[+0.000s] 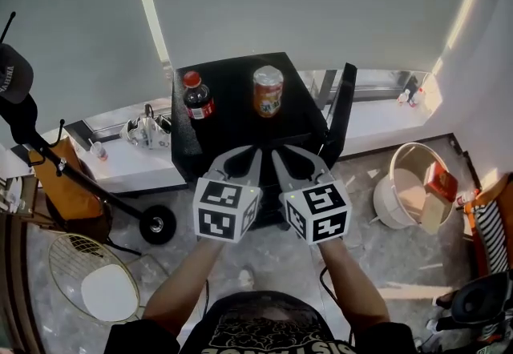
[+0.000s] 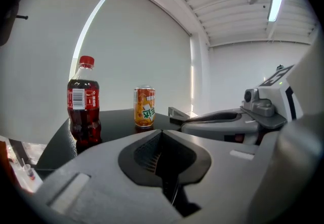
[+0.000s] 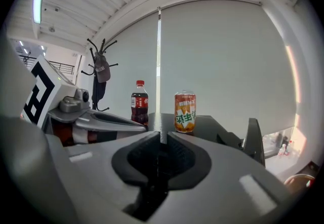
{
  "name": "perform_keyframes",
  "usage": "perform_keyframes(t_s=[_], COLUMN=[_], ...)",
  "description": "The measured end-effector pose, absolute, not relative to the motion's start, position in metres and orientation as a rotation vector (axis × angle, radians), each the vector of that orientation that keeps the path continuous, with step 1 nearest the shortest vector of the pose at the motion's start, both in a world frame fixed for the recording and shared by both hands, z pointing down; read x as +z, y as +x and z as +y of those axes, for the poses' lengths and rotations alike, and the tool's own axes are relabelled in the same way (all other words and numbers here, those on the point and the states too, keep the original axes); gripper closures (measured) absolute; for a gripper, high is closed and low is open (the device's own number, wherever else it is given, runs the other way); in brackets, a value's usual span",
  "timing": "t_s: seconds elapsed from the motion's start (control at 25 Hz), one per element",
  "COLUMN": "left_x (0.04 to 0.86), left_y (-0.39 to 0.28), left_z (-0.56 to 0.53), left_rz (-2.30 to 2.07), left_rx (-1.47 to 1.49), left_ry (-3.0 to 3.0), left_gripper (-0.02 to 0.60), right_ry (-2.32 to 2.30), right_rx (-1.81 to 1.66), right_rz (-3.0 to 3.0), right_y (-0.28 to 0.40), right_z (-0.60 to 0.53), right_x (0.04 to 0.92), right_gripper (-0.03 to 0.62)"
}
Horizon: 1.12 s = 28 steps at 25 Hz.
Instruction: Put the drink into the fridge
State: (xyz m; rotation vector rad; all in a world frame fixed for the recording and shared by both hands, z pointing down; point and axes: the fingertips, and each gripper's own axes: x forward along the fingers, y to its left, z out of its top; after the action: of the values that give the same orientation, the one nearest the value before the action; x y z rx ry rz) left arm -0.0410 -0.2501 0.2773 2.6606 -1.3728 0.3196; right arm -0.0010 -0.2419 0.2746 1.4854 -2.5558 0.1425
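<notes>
The left hand-held gripper (image 1: 253,154) and right hand-held gripper (image 1: 278,154) are hovering side by side over the black counter's (image 1: 232,136) near edge, each with jaws together on nothing. Bare top is lying ahead of them. At upper centre, a dark red-capped cola bottle (image 1: 196,96) and an orange can (image 1: 268,90) are standing upright and apart on its far half.

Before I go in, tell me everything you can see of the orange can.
The orange can looks like a metal drink can. It has a silvery lid and an orange label with green characters on a white patch. It stands upright on the black unit's top, to the right of the cola bottle in the head view and apart from it. Only that top touches it.
</notes>
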Motion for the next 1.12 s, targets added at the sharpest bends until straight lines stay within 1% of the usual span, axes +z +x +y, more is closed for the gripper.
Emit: perform_keyframes(t_s=[0.2, 0.6, 0.76, 0.8, 1.0, 1.12], left_x=[0.264, 0.258, 0.258, 0.258, 0.259, 0.26], left_y=[-0.047, -0.054, -0.057, -0.057, -0.06, -0.06], left_z=[-0.265, -0.286, -0.29, -0.291, -0.296, -0.297], left_rz=[-1.325, -1.22, -1.2, -1.2, -1.194, -1.186], left_rx=[0.3, 0.279, 0.274, 0.279, 0.3, 0.298], left_ry=[2.709, 2.746, 2.751, 2.756, 2.763, 2.764], left_gripper=[0.577, 0.577, 0.577, 0.577, 0.577, 0.577], right_ry=[1.566, 1.692, 1.734, 1.739, 1.765, 1.76], right_rx=[0.136, 0.152, 0.14, 0.142, 0.166, 0.175], right_rz=[-2.52, -2.45, -2.4, -2.392, -2.38, -2.373], right_y=[-0.005, -0.011, -0.01, -0.01, -0.004, -0.003], right_z=[-0.267, -0.316, -0.331, -0.335, -0.356, -0.367], right_x=[0.26, 0.248, 0.247, 0.247, 0.246, 0.247], right_gripper=[0.553, 0.43, 0.348, 0.335, 0.315, 0.282])
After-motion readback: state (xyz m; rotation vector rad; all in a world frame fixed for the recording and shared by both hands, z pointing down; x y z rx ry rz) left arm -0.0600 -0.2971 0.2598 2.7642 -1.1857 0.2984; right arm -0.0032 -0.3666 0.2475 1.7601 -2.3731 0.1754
